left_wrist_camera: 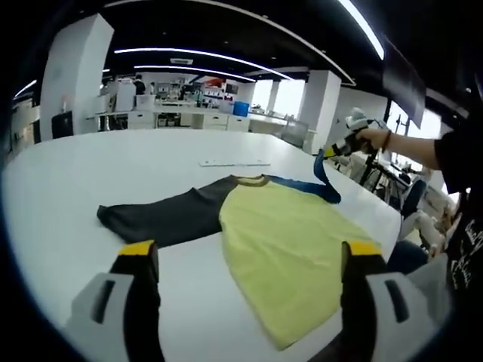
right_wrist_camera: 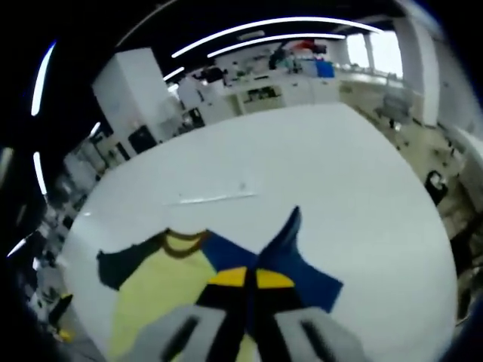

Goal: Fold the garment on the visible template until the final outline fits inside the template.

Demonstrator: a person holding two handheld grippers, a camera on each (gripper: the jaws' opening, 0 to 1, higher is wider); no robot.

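Right gripper pinches the shirt's blue sleeve above the white table.

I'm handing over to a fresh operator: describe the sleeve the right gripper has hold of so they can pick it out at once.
Start at the white table and find the T-shirt with the yellow body lying on it. The blue sleeve is pinched up off the table by the right gripper. The dark grey sleeve on the opposite side lies flat.
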